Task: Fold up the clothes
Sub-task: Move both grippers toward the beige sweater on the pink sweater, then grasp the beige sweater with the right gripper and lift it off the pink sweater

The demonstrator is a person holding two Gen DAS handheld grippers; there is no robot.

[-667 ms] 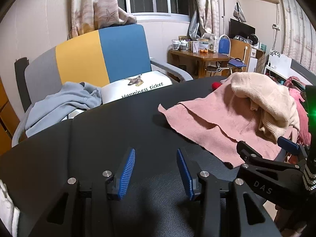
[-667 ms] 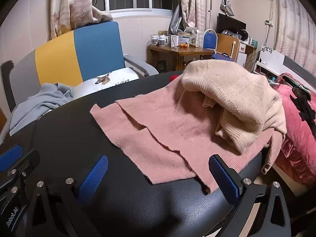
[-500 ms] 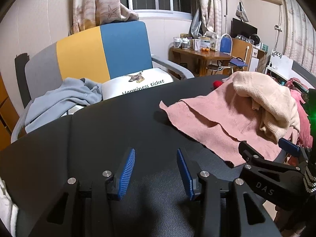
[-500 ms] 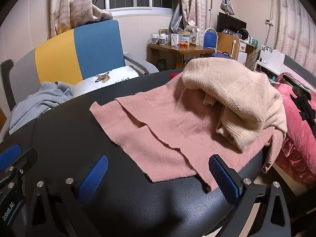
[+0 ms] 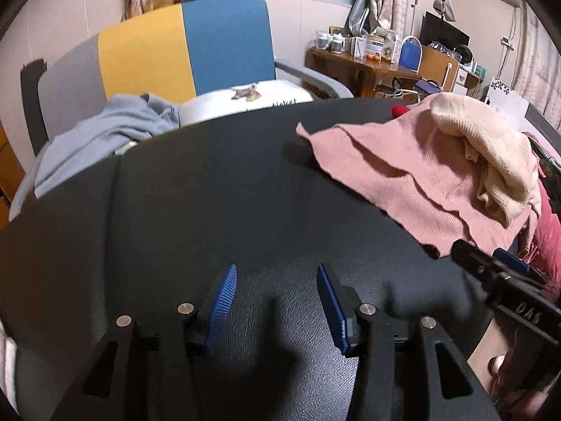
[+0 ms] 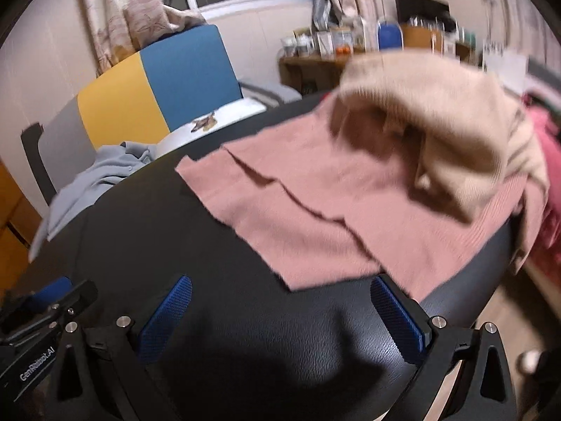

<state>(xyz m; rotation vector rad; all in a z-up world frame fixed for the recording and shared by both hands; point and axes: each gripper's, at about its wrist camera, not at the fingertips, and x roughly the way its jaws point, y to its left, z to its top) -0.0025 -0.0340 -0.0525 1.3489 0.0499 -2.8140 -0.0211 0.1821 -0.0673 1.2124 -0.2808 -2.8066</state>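
A pink knit garment [image 5: 413, 182] [image 6: 326, 217] lies spread on the right half of the black table [image 5: 217, 189] [image 6: 147, 238]. A cream knit sweater [image 5: 491, 144] [image 6: 445, 119] is heaped on its far right part. My left gripper [image 5: 276, 277] stands open over bare tabletop, well left of the pink garment. My right gripper [image 6: 280, 294] is open wide, its fingertips at the pink garment's near hem, nothing between them. The right gripper's black body [image 5: 505, 287] shows at the right edge of the left wrist view.
Behind the table stands a chair [image 5: 182, 45] [image 6: 157, 84] with grey, yellow and blue panels, a white cushion [image 5: 245, 101] and a light blue garment [image 5: 101, 137] [image 6: 94, 179] draped on it. A cluttered wooden desk [image 5: 364, 66] is at the back right. Red fabric [image 6: 547, 147] lies beyond the table's right edge.
Both grippers have moved forward over the table and the right one has tilted and closed in on the pink garment's near hem. Both stay open; the clothes have not moved.
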